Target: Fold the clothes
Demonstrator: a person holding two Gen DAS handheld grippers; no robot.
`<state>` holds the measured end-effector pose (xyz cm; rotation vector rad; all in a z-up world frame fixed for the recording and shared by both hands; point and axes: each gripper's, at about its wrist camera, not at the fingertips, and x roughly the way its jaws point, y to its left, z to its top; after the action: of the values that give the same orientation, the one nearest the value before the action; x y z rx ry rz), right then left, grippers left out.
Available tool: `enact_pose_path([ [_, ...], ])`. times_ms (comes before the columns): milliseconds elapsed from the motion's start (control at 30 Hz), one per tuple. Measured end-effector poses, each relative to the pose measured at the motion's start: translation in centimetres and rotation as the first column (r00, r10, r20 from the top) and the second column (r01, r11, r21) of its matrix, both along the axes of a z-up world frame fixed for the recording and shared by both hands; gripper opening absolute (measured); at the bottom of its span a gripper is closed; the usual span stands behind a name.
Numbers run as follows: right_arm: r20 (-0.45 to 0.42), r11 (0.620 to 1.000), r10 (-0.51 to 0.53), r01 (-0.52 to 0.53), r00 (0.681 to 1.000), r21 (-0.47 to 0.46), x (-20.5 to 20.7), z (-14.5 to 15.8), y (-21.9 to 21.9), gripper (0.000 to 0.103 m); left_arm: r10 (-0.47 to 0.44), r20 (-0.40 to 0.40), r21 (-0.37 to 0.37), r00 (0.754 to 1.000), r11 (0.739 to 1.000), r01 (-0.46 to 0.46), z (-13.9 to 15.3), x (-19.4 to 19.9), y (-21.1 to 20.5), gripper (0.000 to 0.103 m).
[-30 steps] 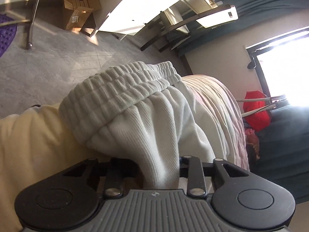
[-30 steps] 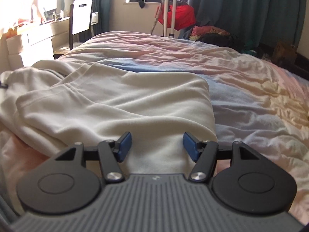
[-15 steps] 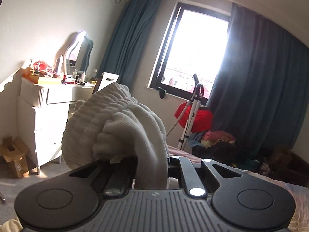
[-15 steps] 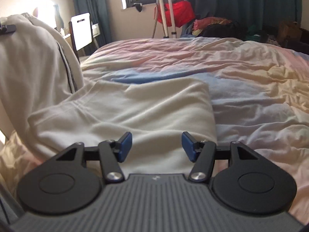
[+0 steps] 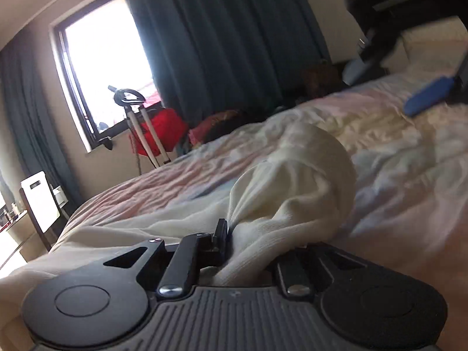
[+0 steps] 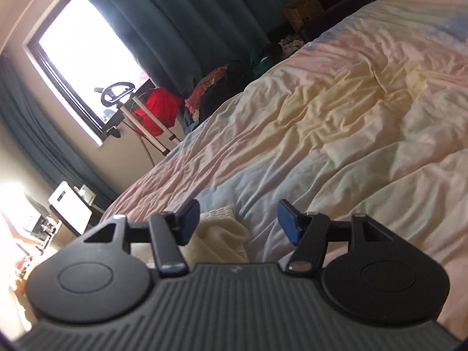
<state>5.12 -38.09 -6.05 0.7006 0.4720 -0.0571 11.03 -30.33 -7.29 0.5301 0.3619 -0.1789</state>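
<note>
A bedroom scene, seen from two hand-held tools over a bed covered by a rumpled pastel quilt [image 6: 336,111] in pink, yellow and pale blue.

In the left wrist view, the left tool [image 5: 248,248] is clamped on a cream-white ribbed knit garment [image 5: 292,193]. The cloth is pinched between its black fingers [image 5: 220,234] and bulges forward in a rounded mound onto the quilt. More of the same cream cloth spreads flat toward the near left edge of the bed. At the upper right of this view, blurred, the right tool [image 5: 389,76] hangs above the far side of the bed, one blue pad [image 5: 427,99] visible.

In the right wrist view, the right tool [image 6: 238,222] has its jaws spread wide apart, blue pads [image 6: 286,223] facing each other with nothing between them. It hovers tilted over the quilt. A small part of the cream garment [image 6: 222,234], with a ribbed edge, lies on the bed just below and beside its left finger.

Beyond the bed stand a bright window [image 6: 87,46], dark teal curtains [image 6: 181,14], a red bag [image 6: 158,108] on a white-legged stand, and a pile of coloured clothes [image 6: 222,84] by the wall. A brown cardboard box [image 6: 302,11] sits past the far corner of the bed.
</note>
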Motion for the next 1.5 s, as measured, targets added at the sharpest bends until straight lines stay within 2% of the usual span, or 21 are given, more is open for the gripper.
enact_pose_path([
  [67,-0.001,0.999,0.025,-0.025,1.000,0.032,0.6,-0.7,0.1,0.062,-0.018,0.035,0.036,0.999,0.999,0.017,-0.5,0.1,-0.7,0.015],
  [133,0.006,0.996,0.062,-0.062,0.998,0.066,1.3,-1.0,0.3,0.062,-0.025,0.006,0.023,1.000,0.999,0.025,0.0,0.9,-0.8,0.020],
  [167,0.008,0.993,0.079,-0.080,0.997,0.083,1.6,-1.2,0.4,0.062,-0.036,-0.017,0.024,0.999,0.999,0.037,0.2,1.4,-0.7,0.030],
  [200,0.009,0.988,0.109,-0.110,0.994,0.110,2.0,-1.4,0.7,0.062,-0.047,-0.037,0.033,0.998,0.998,0.049,0.6,1.8,-0.7,0.035],
  [267,0.002,0.979,0.141,-0.140,0.990,0.148,2.4,-1.9,1.1,0.063,-0.075,-0.071,0.069,0.995,0.994,0.080,1.3,2.6,-0.3,0.060],
  [300,-0.001,0.974,0.157,-0.154,0.988,0.167,2.7,-2.2,1.3,0.063,-0.096,-0.095,0.087,0.991,0.991,0.104,1.5,2.9,0.3,0.064],
  [400,-0.013,0.963,0.176,-0.169,0.984,0.211,2.8,-2.8,1.6,0.074,-0.157,-0.168,0.120,0.973,0.977,0.178,2.3,3.2,3.8,0.068],
  [433,-0.013,0.957,0.174,-0.166,0.985,0.236,2.8,-3.0,1.5,0.085,-0.171,-0.191,0.131,0.967,0.972,0.197,2.5,3.2,5.2,0.068],
  [533,-0.027,0.943,0.169,-0.154,0.985,0.296,2.7,-3.8,1.5,0.086,-0.167,-0.218,0.177,0.962,0.962,0.207,3.0,2.8,9.8,0.069],
  [600,-0.057,0.943,0.157,-0.133,0.986,0.303,2.7,-4.3,1.6,0.085,-0.167,-0.238,0.212,0.957,0.952,0.219,3.2,2.3,12.3,0.068],
  [700,-0.094,0.944,0.190,-0.155,0.977,0.291,2.9,-4.7,2.5,0.086,-0.123,-0.327,0.251,0.937,0.944,0.212,2.6,0.5,13.7,0.068],
  [800,-0.132,0.942,0.252,-0.212,0.959,0.260,3.1,-5.2,4.7,0.086,-0.104,-0.423,0.234,0.900,0.947,0.220,1.7,-0.1,17.4,0.069],
  [867,-0.160,0.939,0.297,-0.258,0.941,0.228,3.2,-5.6,6.5,0.086,-0.118,-0.453,0.212,0.884,0.949,0.235,0.8,-0.5,19.5,0.077],
  [933,-0.180,0.929,0.342,-0.303,0.922,0.211,3.3,-5.9,7.9,0.085,-0.138,-0.471,0.181,0.871,0.951,0.249,0.0,-0.8,20.9,0.078],
  [1067,-0.235,0.947,0.313,-0.285,0.920,0.147,3.1,-6.4,9.1,0.086,-0.191,-0.467,0.077,0.863,0.964,0.255,-0.6,-1.5,23.5,0.079],
  [1233,-0.240,0.937,0.311,-0.255,0.920,0.239,3.4,-7.8,8.9,0.085,-0.224,-0.472,-0.048,0.853,0.972,0.229,-0.4,-1.3,25.3,0.079],
  [1300,-0.244,0.928,0.325,-0.259,0.914,0.269,4.1,-8.6,9.1,0.088,-0.231,-0.476,-0.070,0.849,0.972,0.225,-0.2,-1.2,25.6,0.079],
  [1367,-0.235,0.916,0.361,-0.296,0.903,0.271,5.3,-9.2,9.7,0.102,-0.235,-0.477,-0.083,0.847,0.971,0.222,-0.3,-0.8,26.1,0.079],
  [1433,-0.227,0.910,0.391,-0.338,0.892,0.240,6.3,-9.3,10.5,0.103,-0.233,-0.475,-0.096,0.849,0.972,0.214,-0.4,-0.6,26.2,0.079],
  [1500,-0.208,0.916,0.389,-0.354,0.897,0.188,6.3,-8.7,11.4,0.103,-0.218,-0.462,-0.102,0.860,0.976,0.193,-0.6,-1.5,25.7,0.079],
])
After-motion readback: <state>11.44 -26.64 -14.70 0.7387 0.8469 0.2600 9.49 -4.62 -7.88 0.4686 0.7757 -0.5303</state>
